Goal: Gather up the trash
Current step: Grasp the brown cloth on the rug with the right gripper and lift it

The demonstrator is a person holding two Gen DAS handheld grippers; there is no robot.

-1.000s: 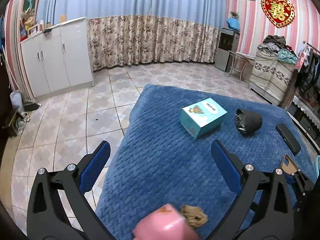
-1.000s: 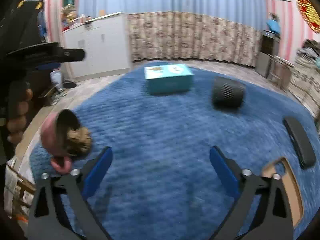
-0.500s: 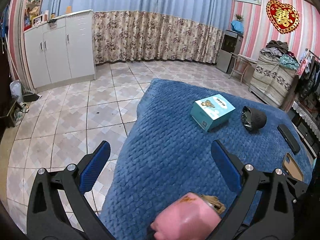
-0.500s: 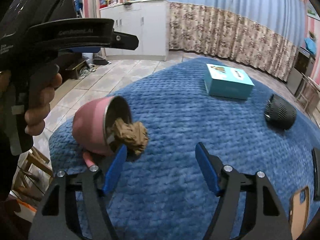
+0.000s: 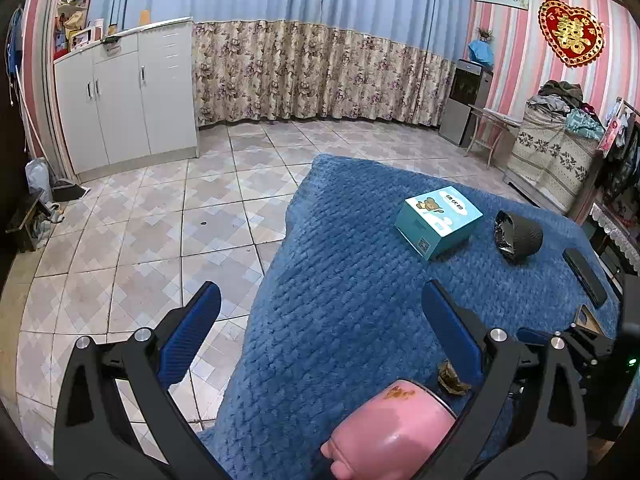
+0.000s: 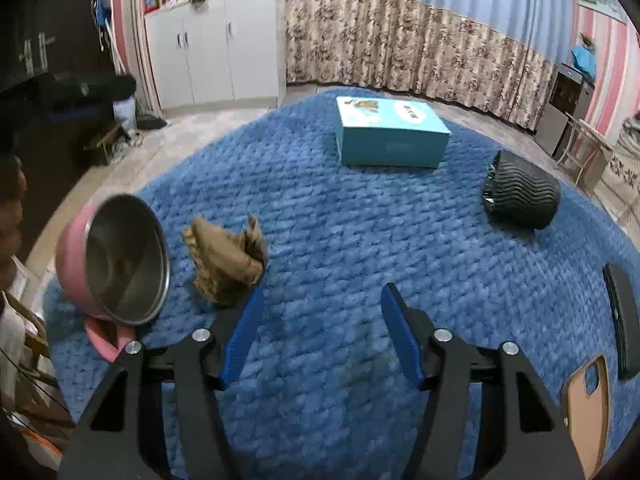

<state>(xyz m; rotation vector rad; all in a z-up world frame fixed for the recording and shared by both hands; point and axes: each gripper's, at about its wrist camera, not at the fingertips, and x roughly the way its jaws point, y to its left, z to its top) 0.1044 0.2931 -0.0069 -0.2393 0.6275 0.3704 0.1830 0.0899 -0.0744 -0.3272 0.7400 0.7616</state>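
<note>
Pink steel-lined mug (image 6: 112, 260) lies tipped and empty, crumpled brown paper (image 6: 226, 262) just outside its mouth. Right tool (image 6: 320, 328) closing, nothing between; left tool (image 5: 320, 328) spread.

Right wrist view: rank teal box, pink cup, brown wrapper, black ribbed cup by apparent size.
1. pink cup and teal box: look alike; the cup is much nearer, so unranked.
2. black ribbed cup.
3. brown wrapper, slightly smaller than the ribbed cup, though nearer.
</note>
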